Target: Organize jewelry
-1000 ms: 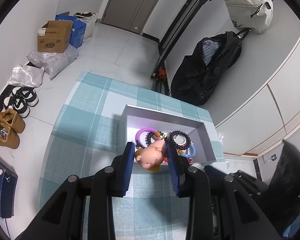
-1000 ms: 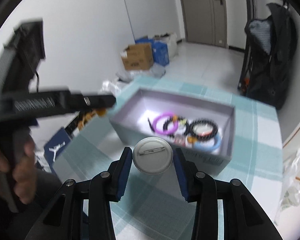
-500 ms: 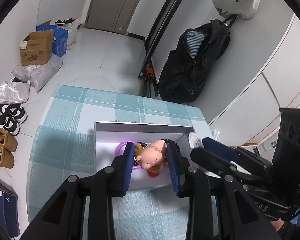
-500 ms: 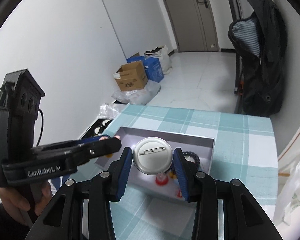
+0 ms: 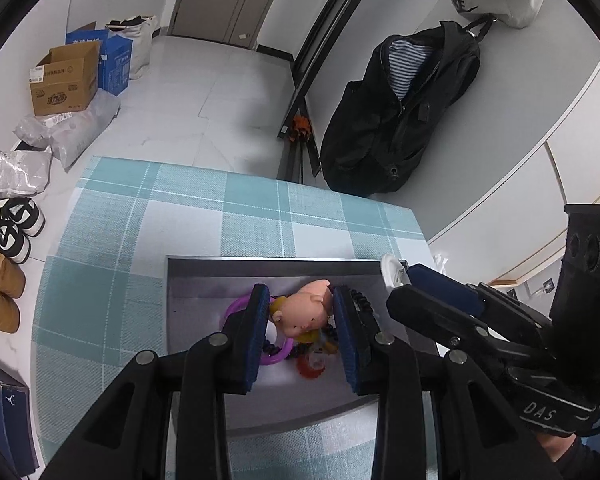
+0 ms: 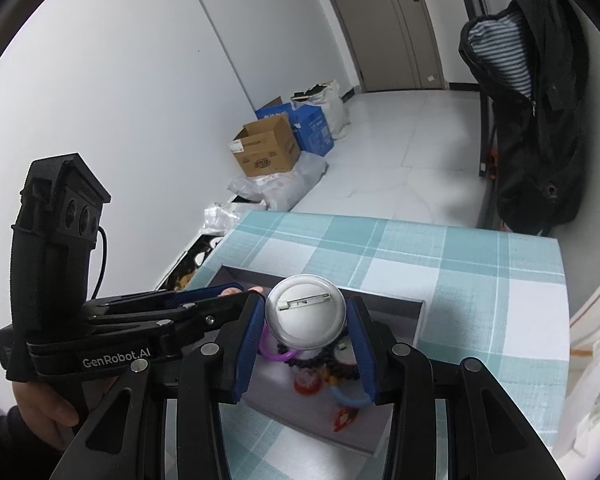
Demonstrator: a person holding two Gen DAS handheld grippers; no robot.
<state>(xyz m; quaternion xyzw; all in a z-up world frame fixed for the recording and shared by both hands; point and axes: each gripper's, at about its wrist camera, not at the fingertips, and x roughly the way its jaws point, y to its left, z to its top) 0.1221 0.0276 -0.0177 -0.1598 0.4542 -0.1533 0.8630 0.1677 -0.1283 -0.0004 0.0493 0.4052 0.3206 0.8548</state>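
Note:
My left gripper [image 5: 302, 306] is shut on a pink pig charm [image 5: 305, 312] and holds it over the open grey box [image 5: 268, 266]. The box holds a purple ring [image 5: 236, 307], black bead bracelets and a red piece [image 5: 311, 366]. My right gripper [image 6: 306, 314] is shut on a round silver pin badge [image 6: 305, 314], pin side towards the camera, above the same box [image 6: 418, 312]. In the right wrist view the box holds a purple ring [image 6: 274, 354], a black bead bracelet [image 6: 324, 362] and a blue ring [image 6: 348, 398]. The right gripper [image 5: 398, 276] reaches in from the right in the left wrist view.
The box sits on a teal checked tablecloth [image 5: 112, 248]. Beyond the table edge are cardboard boxes [image 5: 66, 80], plastic bags, shoes [image 5: 10, 226] and a black jacket [image 5: 396, 116] on the wall. The left gripper's body [image 6: 60, 280] is at the left of the right wrist view.
Both grippers have moved in over the box with their items held. The pig charm and the badge now hang above the jewellery inside; the two grippers are closer together.

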